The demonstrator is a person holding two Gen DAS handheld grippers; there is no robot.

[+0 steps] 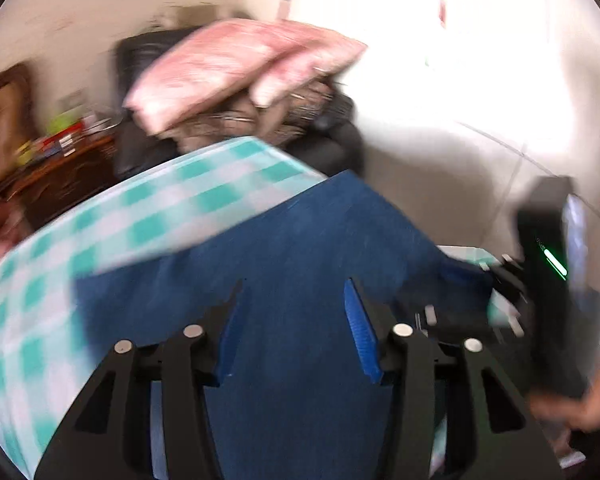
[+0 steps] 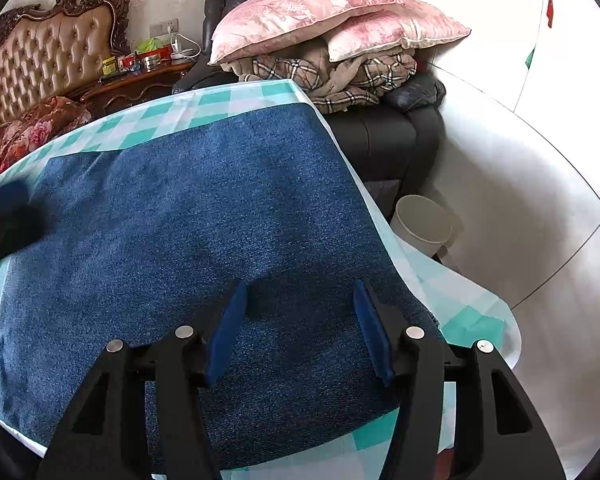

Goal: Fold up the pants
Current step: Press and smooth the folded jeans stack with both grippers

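Both the left gripper and right gripper gape empty over the blue pants; a pale bin stands right, pink pillows ahead.

My left gripper stands with its jaws spread wide, blue pads facing each other across an open gap, nothing caught between them. My right gripper is likewise spread, both blue pads apart and unloaded, the fingers pointing forward and down. In the left wrist view my right gripper appears at the far right, blurred, with my right hand wrapped around its dark body.
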